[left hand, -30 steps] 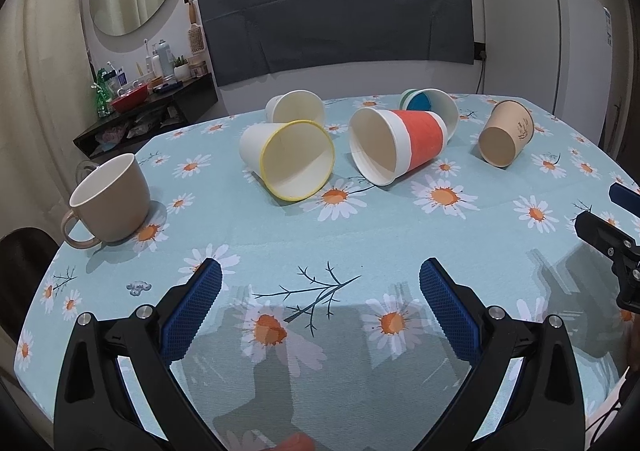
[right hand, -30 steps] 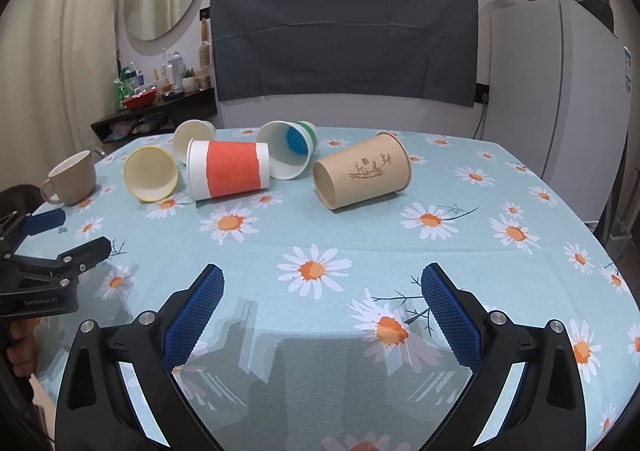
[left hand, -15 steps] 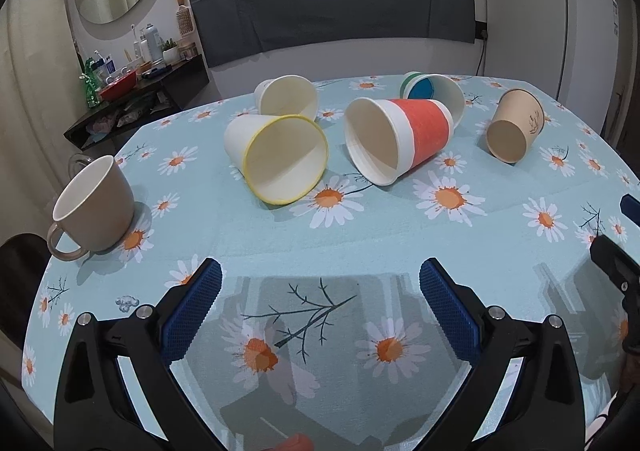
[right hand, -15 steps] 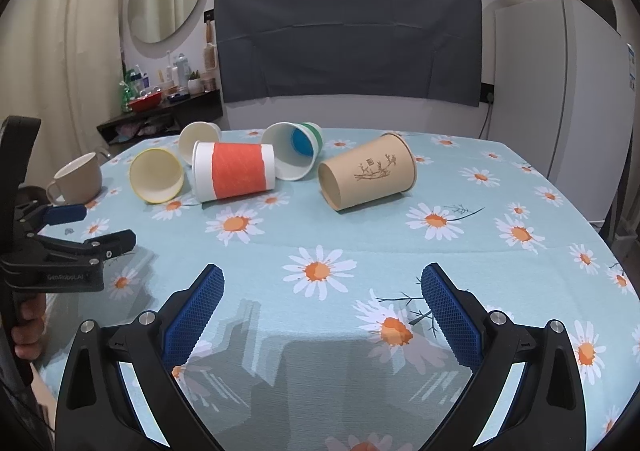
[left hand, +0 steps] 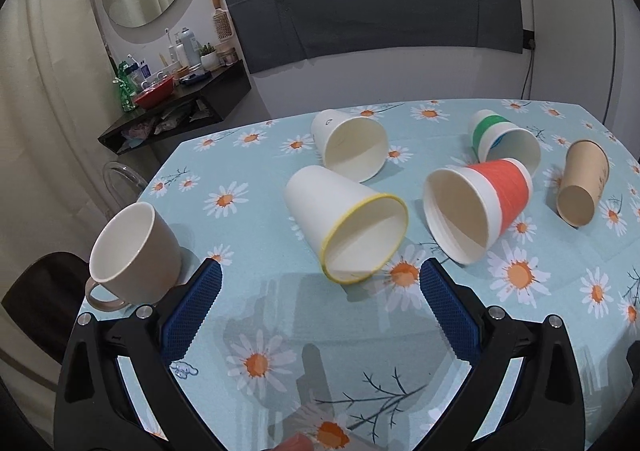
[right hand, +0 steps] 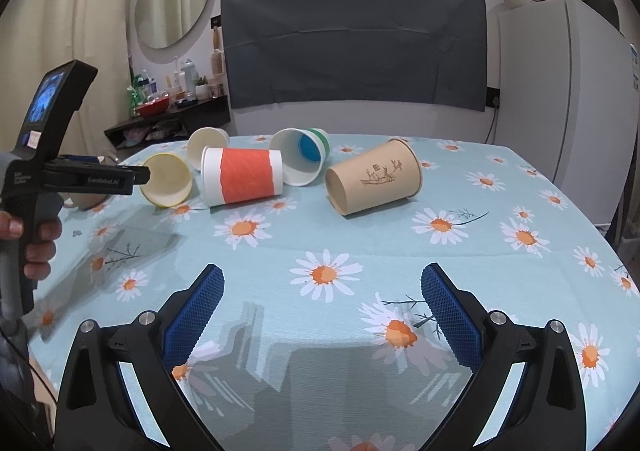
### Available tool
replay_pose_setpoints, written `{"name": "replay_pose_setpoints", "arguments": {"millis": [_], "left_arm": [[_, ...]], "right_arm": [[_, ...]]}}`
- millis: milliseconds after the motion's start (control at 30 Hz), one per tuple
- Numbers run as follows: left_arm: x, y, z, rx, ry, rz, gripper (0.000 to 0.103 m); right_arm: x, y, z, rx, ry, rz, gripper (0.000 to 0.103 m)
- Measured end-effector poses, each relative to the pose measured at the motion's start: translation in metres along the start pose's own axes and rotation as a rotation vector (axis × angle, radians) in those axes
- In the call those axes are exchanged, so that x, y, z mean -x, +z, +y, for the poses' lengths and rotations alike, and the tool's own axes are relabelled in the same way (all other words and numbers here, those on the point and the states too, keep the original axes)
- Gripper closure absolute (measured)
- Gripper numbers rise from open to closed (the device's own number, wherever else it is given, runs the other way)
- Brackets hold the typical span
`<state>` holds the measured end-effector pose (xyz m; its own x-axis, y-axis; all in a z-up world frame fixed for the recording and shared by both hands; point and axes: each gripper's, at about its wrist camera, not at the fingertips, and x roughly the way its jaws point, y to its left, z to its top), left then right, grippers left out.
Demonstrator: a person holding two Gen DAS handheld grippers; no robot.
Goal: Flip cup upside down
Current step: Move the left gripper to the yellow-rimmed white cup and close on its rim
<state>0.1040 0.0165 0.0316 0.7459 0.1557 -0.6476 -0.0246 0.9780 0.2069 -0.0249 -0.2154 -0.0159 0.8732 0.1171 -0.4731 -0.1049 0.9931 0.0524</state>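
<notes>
Five paper cups: all lying on their sides on the flowered counter (left hand: 280, 331), plus one mug standing upright.
Left gripper (left hand: 320, 303): fingers spread wide, holding nothing, hovering low over the counter.
Right gripper (right hand: 322, 305): fingers likewise spread and empty, near the front edge of the counter, well apart from every cup.
Target, judged: yellow-rimmed cup (left hand: 346, 221), since it lies just ahead of the left gripper, roughly centred between its fingers.
Cup axis: long axis runs front to back and slightly leftward, mouth facing the left gripper, base pointing toward the counter's far edge.
Nearer hand: left, clearly; in the right wrist view the same cup sits far off toward the left edge of the counter.
Neighbours: red-banded cup (left hand: 478, 207) just to the right, mouth also forward; plain white cup (left hand: 352, 149) close behind; green-banded cup (left hand: 504, 141) and brown cup (left hand: 582, 183) toward the right edge.
Obstruction: beige mug (left hand: 134, 253) sits just beside the left finger; swinging wide could clip it.
Risk, judged: thin paper wall may crush or roll if pinched across the open rim.
</notes>
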Motion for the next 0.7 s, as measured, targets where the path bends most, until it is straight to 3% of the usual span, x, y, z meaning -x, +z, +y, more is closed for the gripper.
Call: {"name": "replay_pose_setpoints", "arguments": {"millis": [400, 500, 533, 567, 600, 633, 667, 700], "left_arm": [[-0.046, 0.011, 0.005, -0.005, 0.085, 0.072, 0.008], [-0.052, 0.011, 0.005, -0.002, 0.057, 0.091, 0.023], [-0.056, 0.011, 0.006, -0.001, 0.047, 0.098, 0.035], [-0.059, 0.011, 0.006, -0.002, 0.043, 0.108, 0.055], [-0.062, 0.01, 0.006, 0.0, 0.041, 0.117, 0.065], [-0.065, 0.009, 0.007, 0.007, 0.034, 0.121, 0.086], [-0.066, 0.009, 0.009, 0.016, 0.036, 0.124, 0.096], [-0.065, 0.007, 0.009, 0.021, 0.032, 0.119, 0.096]], "right_arm": [[-0.001, 0.0, 0.0, 0.0, 0.02, 0.007, 0.008], [-0.002, 0.0, 0.0, 0.001, 0.022, 0.009, 0.008], [-0.002, 0.0, 0.0, 0.001, 0.022, 0.01, 0.008], [-0.002, 0.0, 0.0, 0.001, 0.023, 0.01, 0.008], [-0.002, 0.0, 0.0, 0.001, 0.024, 0.01, 0.008], [-0.002, 0.0, 0.0, 0.001, 0.024, 0.01, 0.008], [-0.002, 0.0, 0.0, 0.001, 0.023, 0.01, 0.008], [-0.002, 0.0, 0.0, 0.001, 0.023, 0.01, 0.008]]}}
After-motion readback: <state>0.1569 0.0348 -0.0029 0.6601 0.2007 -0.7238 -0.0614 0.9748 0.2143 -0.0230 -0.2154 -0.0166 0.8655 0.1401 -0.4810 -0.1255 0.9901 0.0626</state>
